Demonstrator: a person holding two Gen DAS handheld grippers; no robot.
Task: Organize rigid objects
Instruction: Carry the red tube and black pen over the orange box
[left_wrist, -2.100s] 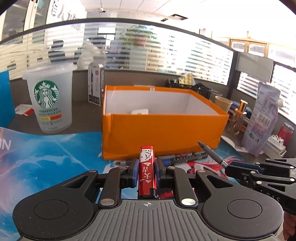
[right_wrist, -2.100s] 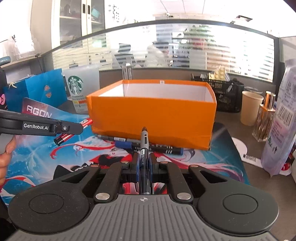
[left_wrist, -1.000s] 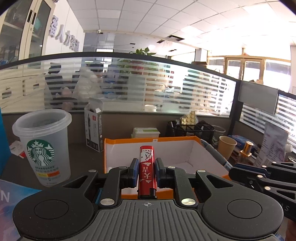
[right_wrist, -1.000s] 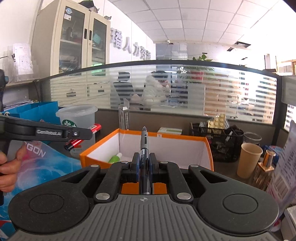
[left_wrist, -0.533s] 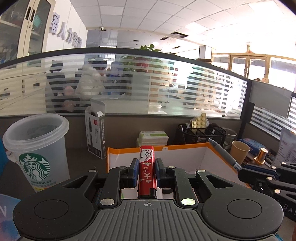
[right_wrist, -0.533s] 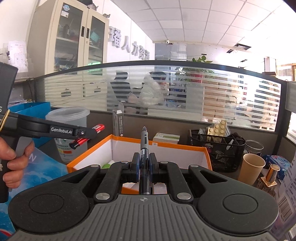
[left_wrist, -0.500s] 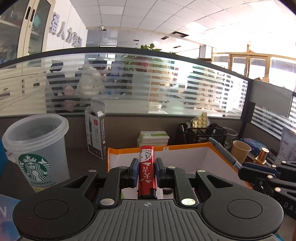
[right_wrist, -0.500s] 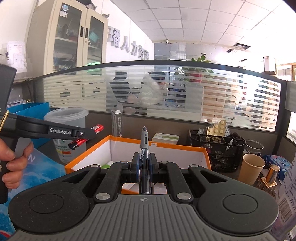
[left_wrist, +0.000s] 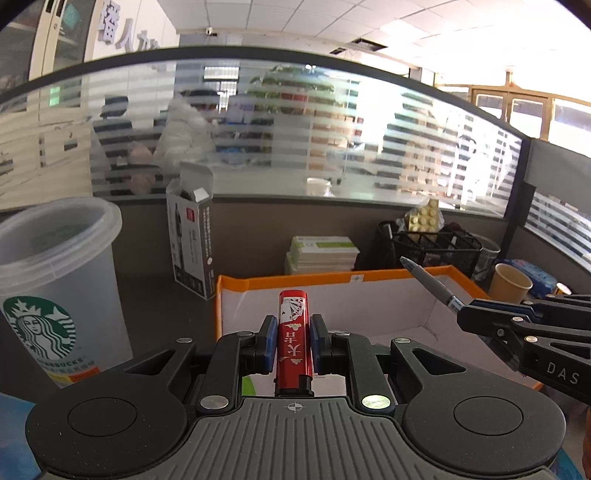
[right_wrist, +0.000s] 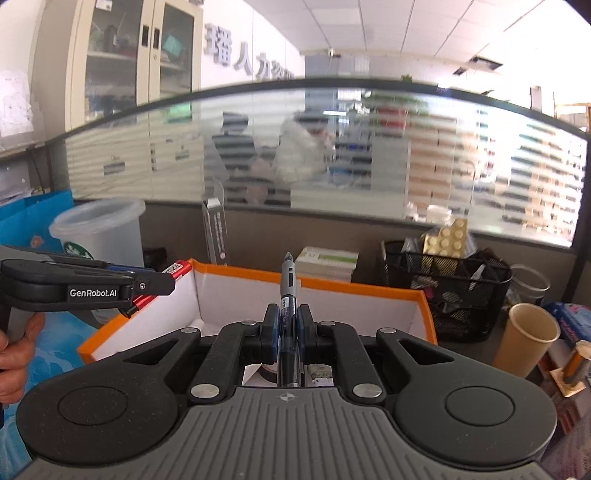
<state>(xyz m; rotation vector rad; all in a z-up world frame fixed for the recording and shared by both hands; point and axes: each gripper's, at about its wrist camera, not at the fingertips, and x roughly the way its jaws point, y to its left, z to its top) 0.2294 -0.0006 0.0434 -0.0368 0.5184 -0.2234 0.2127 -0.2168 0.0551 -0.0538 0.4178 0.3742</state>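
My left gripper (left_wrist: 293, 338) is shut on a red lighter (left_wrist: 292, 332) with a playing-card print, held above the near left part of the orange box (left_wrist: 332, 277). My right gripper (right_wrist: 286, 330) is shut on a grey and blue pen (right_wrist: 287, 295) that points forward over the same orange box (right_wrist: 369, 290). The pen (left_wrist: 430, 282) and right gripper also show at the right in the left wrist view. The lighter (right_wrist: 162, 286) and left gripper show at the left in the right wrist view. Small items lie on the box floor, mostly hidden.
A Starbucks cup (left_wrist: 51, 295) stands left of the box. A grey carton (left_wrist: 192, 243) and stacked books (left_wrist: 321, 254) stand behind it. A black mesh basket (right_wrist: 443, 288), a paper cup (right_wrist: 532, 332) and small bottles are to the right. A blue mat (right_wrist: 51, 354) covers the desk.
Both grippers have moved forward and a little down over the box, with the lighter and the pen still gripped. The box interior now fills more of both views.
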